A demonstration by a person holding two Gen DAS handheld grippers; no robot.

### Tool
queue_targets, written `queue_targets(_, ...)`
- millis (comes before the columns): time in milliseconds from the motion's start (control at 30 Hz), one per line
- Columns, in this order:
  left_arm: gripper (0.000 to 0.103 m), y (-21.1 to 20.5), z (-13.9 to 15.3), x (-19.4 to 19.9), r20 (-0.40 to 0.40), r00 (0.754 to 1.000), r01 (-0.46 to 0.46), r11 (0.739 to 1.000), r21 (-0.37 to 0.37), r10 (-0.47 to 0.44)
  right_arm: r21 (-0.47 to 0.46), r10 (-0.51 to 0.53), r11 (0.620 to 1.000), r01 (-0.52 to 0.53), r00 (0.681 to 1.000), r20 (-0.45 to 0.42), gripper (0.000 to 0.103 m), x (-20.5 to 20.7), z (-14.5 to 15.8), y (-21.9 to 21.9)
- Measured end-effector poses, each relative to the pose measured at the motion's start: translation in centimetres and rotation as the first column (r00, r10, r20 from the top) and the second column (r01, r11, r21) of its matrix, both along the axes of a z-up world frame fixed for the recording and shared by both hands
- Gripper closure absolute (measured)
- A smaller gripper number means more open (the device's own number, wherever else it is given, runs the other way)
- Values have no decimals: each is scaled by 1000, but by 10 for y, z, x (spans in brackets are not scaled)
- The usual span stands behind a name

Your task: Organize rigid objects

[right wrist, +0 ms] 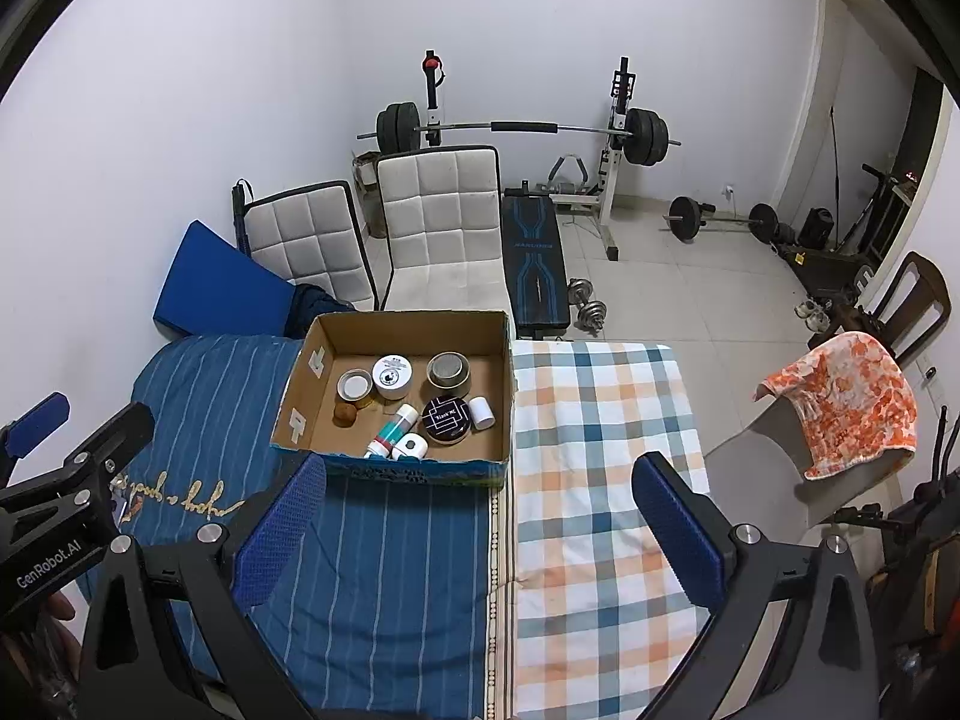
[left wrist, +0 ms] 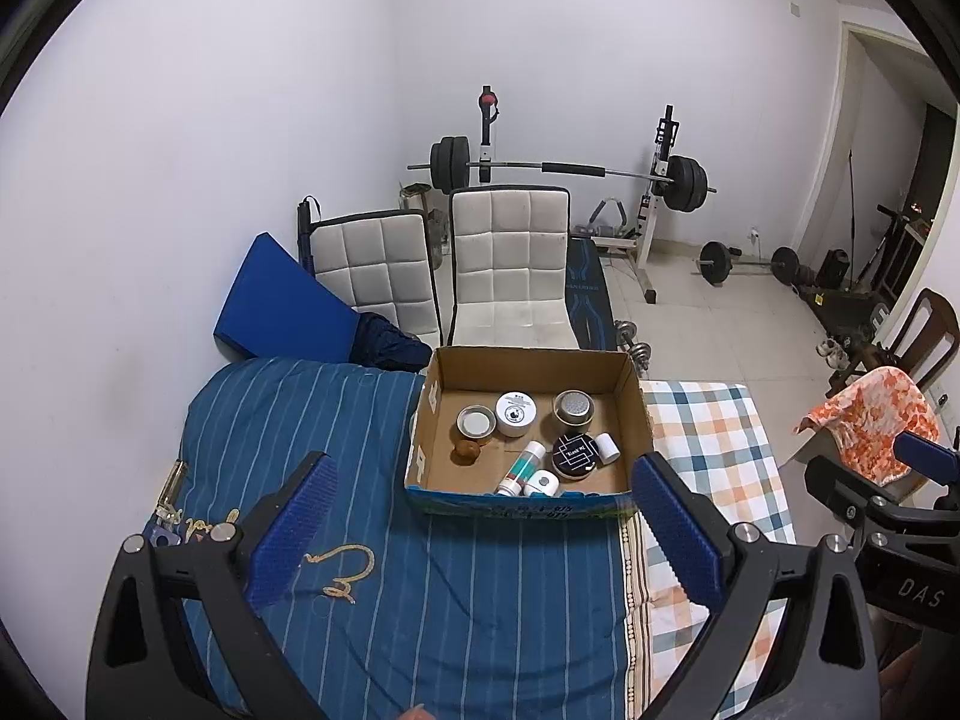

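Left gripper (left wrist: pixel 480 516): jaws wide, nothing between them; hovers over the blue striped quilt (left wrist: pixel 420 600), near the box.
Right gripper (right wrist: pixel 480 510): jaws spread wide, empty; held just right of the left one, above the seam with the checked blanket (right wrist: pixel 600 480).
Cardboard box (right wrist: pixel 414 324): sits at the far end of the bed, astride both covers.
Contents: tins, small white jars, a black round tin (right wrist: pixel 445 418), a teal-banded tube (right wrist: pixel 393 429), all inside, loosely grouped.
Judgement: sorting looks largely done; both tools stand back, probably between picks.
Room: white walls, tiled floor, two quilted white chairs (left wrist: pixel 510 264), barbell rack (left wrist: pixel 570 171) beyond.
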State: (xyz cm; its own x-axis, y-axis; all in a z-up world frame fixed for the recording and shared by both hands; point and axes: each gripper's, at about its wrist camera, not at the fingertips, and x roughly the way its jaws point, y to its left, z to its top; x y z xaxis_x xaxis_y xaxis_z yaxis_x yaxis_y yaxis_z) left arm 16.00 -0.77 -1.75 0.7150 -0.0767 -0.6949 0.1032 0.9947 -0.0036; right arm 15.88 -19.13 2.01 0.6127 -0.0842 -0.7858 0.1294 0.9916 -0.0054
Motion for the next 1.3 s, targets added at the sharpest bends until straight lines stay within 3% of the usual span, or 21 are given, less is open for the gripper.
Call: queue_targets(1300,2,2,-8,-8,-40,999,-30,999,-21,29,-18,-24,1000,24,1000,17,0,-7,8,-2)
